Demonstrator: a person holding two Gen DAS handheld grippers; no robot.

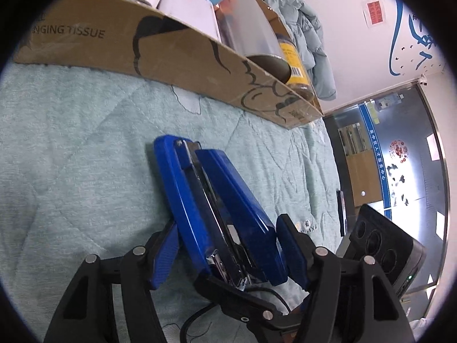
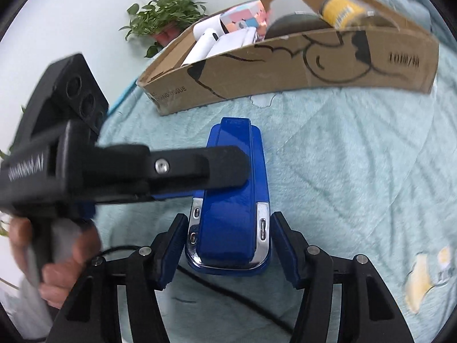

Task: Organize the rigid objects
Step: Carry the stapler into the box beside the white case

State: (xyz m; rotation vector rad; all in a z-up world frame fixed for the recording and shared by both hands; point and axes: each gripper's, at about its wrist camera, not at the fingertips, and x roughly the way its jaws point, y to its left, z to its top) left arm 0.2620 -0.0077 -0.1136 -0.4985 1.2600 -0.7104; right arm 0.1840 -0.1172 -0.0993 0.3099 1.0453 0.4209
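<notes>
Lying between both grippers' fingers (image 2: 171,245): blue stapler (image 2: 234,200).

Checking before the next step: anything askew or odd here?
Yes. The blue stapler lies on its side on the blanket, outside the cardboard box. In the right wrist view both hand-held grippers flank it.

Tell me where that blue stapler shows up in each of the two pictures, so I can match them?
Left wrist view: the blue stapler lies on its side at lower centre, slanting up to the left, on the teal blanket.
Right wrist view: the blue stapler sits at centre, seen from above, pointing away.
Shared landmark: the cardboard box beyond it in both.
</notes>
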